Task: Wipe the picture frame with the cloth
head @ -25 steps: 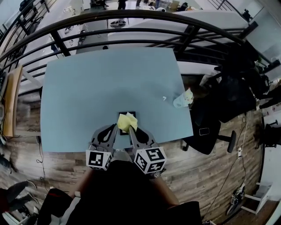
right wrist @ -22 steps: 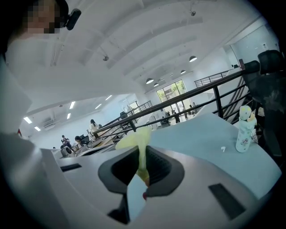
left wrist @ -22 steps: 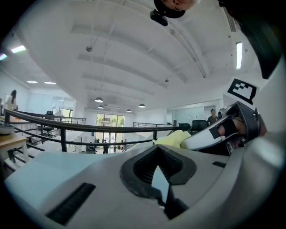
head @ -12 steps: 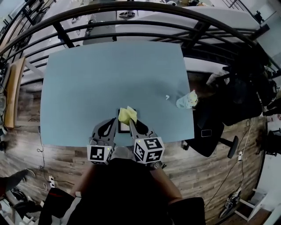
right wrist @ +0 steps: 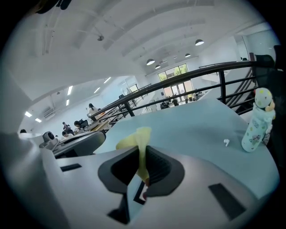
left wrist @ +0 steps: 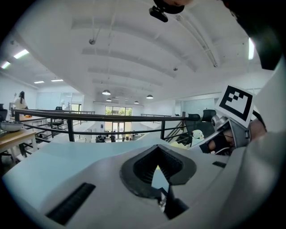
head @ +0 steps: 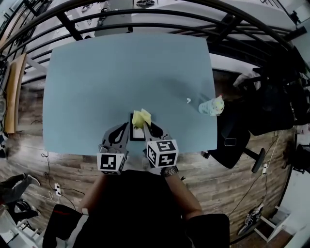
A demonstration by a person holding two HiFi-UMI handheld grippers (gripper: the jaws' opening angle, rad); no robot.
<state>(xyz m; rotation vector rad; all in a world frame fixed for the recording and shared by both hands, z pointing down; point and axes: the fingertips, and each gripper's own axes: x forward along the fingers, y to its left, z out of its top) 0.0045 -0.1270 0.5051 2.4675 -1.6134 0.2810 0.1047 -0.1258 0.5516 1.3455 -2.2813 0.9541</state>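
Note:
The picture frame [head: 136,133] lies flat near the front edge of the light blue table [head: 97,77]; it is black-rimmed with a white face. My right gripper [head: 145,127] is shut on a yellow cloth [head: 141,117], which rests over the frame's far part. The right gripper view shows the cloth [right wrist: 134,138] pinched upright in the right gripper [right wrist: 142,167], with the frame [right wrist: 134,193] just below. My left gripper [head: 127,127] is at the frame's left edge. In its own view the left gripper [left wrist: 160,179] has its jaws together, and whether it touches the frame is not visible.
A small patterned bottle [head: 211,106] stands at the table's right edge, with a tiny white object [head: 188,100] beside it. A black railing [head: 145,14] runs beyond the table's far side. A black chair [head: 232,145] stands off the right side.
The right gripper and the cloth have slid toward the far end of the frame. The left gripper has stayed at the frame's left edge. The head camera has shifted a little.

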